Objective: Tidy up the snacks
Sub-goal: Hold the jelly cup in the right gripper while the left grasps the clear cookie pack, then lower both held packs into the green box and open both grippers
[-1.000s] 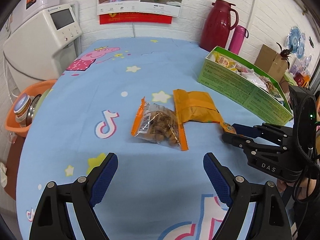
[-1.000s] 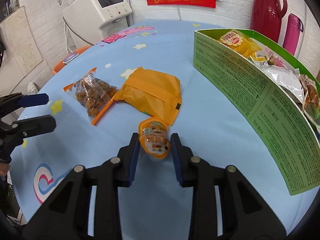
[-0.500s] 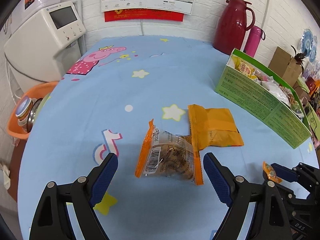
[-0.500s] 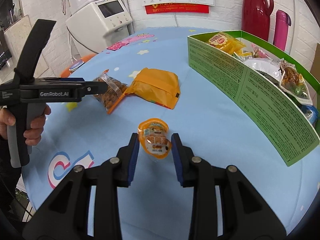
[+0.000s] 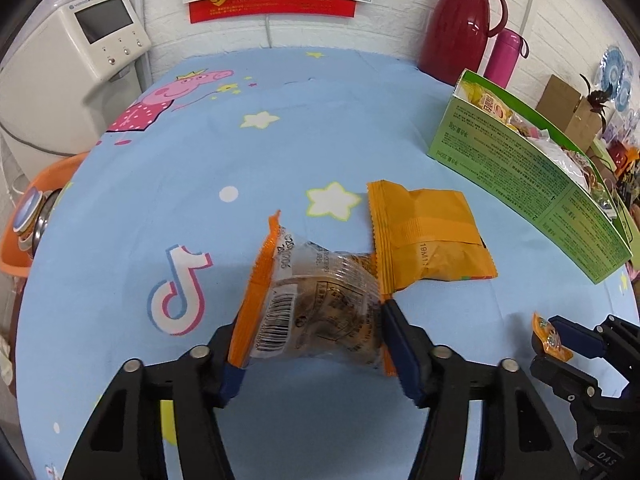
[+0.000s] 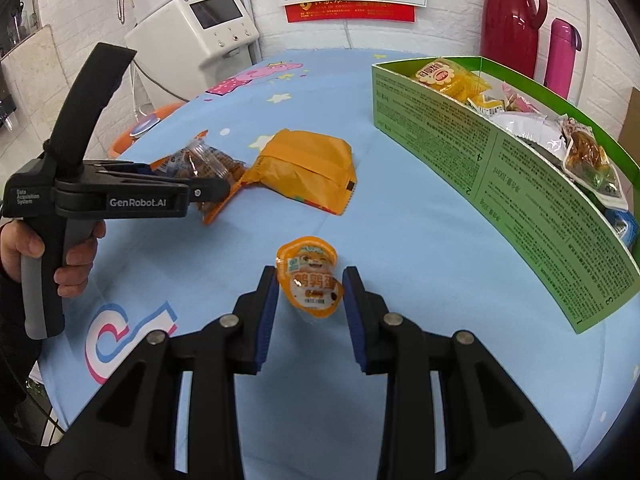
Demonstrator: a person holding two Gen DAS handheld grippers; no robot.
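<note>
The left claw (image 5: 312,344) is clamped onto the clear bag (image 5: 316,312) of brown snacks, one blue pad pressed against each orange side seam, so the bag is squeezed and bowed a bit between them. Whether the bag is lifted off the bench (image 5: 200,152) or resting on it can't really be told. In the right wrist view the same claw is seen side-on, held by a hand (image 6: 60,252) on its grey grip, with the bag's far end poking out past the tips.

The orange pouch (image 5: 424,236) is lying flat on the blue cloth, just beside the clear bag, and their edges seem to overlap at the pouch's near left corner.

The right claw (image 6: 310,292) is closed on a small orange cup (image 6: 312,280) with a cartoon lid, gripped at both sides and held up above the cloth. It's seen low at the right edge of the left wrist view too.

The green box (image 6: 520,172) is standing on the bench to the right, well apart from both claws, and it's already stuffed with packets: yellow ones at the far end, white and clear ones nearer.

A red flask (image 5: 460,24) and a pink bottle (image 5: 506,56) are parked behind the box by the wall.
</note>
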